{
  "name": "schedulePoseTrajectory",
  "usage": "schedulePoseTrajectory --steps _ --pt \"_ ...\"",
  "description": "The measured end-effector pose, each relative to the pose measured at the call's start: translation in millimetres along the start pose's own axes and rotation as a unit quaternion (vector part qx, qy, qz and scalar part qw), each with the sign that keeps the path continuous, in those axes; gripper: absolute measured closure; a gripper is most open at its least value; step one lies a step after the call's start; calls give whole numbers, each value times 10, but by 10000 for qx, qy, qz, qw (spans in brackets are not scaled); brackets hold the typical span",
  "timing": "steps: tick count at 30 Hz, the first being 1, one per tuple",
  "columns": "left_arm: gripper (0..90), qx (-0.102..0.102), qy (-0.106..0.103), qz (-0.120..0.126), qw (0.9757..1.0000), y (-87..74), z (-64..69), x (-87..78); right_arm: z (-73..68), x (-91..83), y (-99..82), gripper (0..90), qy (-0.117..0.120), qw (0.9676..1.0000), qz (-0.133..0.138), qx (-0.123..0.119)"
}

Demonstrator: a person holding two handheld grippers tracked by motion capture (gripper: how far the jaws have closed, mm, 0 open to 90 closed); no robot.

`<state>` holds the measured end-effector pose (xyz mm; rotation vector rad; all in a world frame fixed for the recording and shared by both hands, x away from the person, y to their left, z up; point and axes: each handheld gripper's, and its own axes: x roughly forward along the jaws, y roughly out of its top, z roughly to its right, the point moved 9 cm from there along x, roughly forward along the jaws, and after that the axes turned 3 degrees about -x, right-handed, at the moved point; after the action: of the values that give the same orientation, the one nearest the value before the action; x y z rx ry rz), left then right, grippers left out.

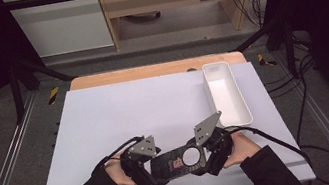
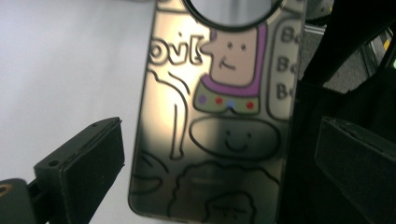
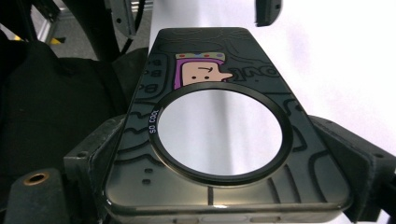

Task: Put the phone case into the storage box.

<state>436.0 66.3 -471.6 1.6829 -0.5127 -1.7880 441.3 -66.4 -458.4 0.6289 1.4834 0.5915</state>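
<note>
While the white-topped bench [image 1: 121,120] carries the work, the main hazard sits at its near edge, where both hands meet. At the far right corner a long white plastic tray [image 1: 227,93] stands well apart from the hands and is not involved at this point.

The dark glossy phone case with cartoon drawings and a round mirrored ring [image 1: 179,161] is held over the near edge of the bench, between the two claws. Whether it rests on the surface or is lifted clear of it cannot be told from the high view.

The right claw [image 3: 224,186] is clenched on the case: its two black jaws press on the long sides at the ring end. The left claw [image 2: 224,154] is released; its jaws stand wide on either side of the case's other end, apart from it.

Risks from this state:

1. Single-point support. Only the right claw holds the case, and it grips one end. The glossy sides may slip between the pads, and the free end may droop or swing.
2. Edge loss. A slip this close to the near edge could send the case off the bench.
3. Collision. Re-closing the left claw off-centre could knock the case askew in the right claw's hold.
</note>
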Motion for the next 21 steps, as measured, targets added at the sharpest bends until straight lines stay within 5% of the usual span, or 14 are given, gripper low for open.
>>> schedulePoseTrajectory --steps 5,15,21 --pt "2 135 210 -118 9996 -67 -48 83 -8 46 -6 125 40 10000 -73 -29" --pt "5 293 42 -386 9988 -46 -3 262 -37 80 16 125 78 9998 -140 -97" --pt "86 314 26 -494 9983 -46 -3 310 -37 91 3 125 85 9997 -202 -87"
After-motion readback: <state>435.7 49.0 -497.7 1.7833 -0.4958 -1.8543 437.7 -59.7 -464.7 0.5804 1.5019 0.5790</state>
